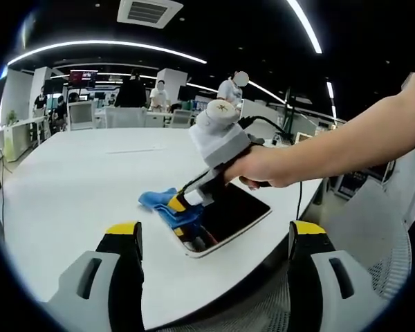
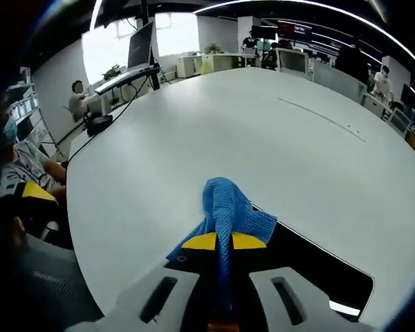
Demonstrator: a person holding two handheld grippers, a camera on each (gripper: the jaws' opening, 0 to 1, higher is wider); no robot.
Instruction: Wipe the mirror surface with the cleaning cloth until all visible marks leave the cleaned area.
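Blue cleaning cloth (image 2: 228,207), which your right claw (image 2: 219,241) is pinching at the mirror's (image 1: 228,214) nine o'clock edge while your left claw (image 1: 214,238) is hanging wide apart, is risking sliding off the glass onto the counter (image 1: 76,187).

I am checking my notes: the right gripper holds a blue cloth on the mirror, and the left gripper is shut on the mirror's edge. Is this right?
Not quite. In the left gripper view the left gripper is open and apart from the mirror. The right gripper does hold the blue cloth on the mirror.
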